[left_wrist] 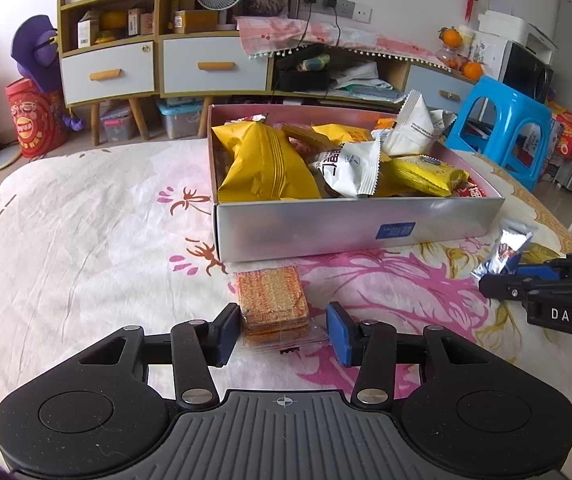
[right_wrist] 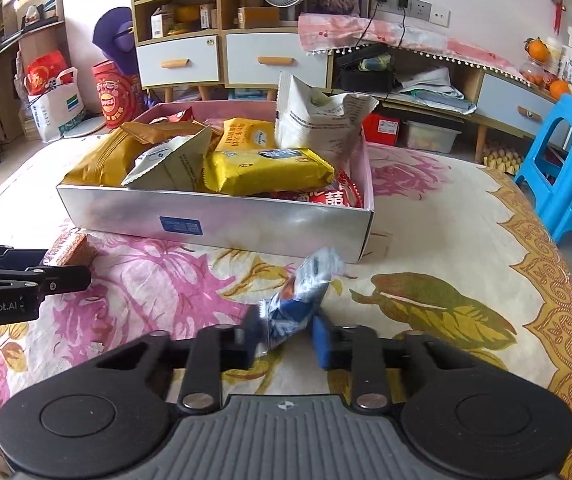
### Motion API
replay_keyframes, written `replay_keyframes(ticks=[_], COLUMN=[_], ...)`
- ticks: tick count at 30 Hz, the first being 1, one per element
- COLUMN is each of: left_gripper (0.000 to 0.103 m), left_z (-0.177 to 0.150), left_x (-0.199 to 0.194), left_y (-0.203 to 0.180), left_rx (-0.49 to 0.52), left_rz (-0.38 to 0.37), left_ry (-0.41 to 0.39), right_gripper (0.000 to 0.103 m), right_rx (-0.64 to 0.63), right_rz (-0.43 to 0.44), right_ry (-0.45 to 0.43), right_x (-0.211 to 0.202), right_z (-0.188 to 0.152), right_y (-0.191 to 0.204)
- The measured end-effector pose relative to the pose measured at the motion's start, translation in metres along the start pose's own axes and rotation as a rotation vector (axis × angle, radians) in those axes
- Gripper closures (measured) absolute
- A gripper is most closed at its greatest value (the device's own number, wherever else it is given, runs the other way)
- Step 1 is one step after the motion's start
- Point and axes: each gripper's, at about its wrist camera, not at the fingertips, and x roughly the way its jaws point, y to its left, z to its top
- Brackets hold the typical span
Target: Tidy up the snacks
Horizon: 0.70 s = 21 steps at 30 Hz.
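Both claws are at a snack, one each, on the flower-printed cloth that covers the surface in front of the box. Left claw is narrowed around a clear-wrapped stack of orange crackers; its left pad touches the stack's side, while the right pad seems to meet only the loose wrapper edge, so whether the grip is firm I cannot tell. Right claw has its pads pinched nearly together on the lower end of a blue and silver wrapped bar, which tilts up and away from the pads; that picture is blurred, but the wrapper sits squeezed between them. Just beyond both snacks stands the silver cardboard box, open-topped and already heaped with yellow packets and white packets, so I judge the sorting well along, with these two pieces the only ones I can see outside the box. This step is the pick-up. Next I would need to lift each claw clear of the near wall, carry forward over the rim and let go where the heap is lowest, keeping my two claws apart since they work side by side.
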Motion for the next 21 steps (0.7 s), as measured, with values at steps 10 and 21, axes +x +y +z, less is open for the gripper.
replay_keyframes(ticks=[10, 21], left_gripper=[0.059, 0.059], left_z=[-0.0053, -0.0055], left_x=[-0.0068, -0.0058], left_y=[0.0029, 0.0019], left_rx=[0.007, 0.008], left_rz=[-0.012, -0.015], left_ry=[0.005, 0.009], right_gripper=[0.098, 0.049], right_rx=[-0.006, 0.069], right_rz=[0.010, 0.000], right_ry=[0.005, 0.025], right_x=[-0.0020, 0.0026], right_z=[-0.0010, 0.0007], right_y=[-0.0018, -0.0056])
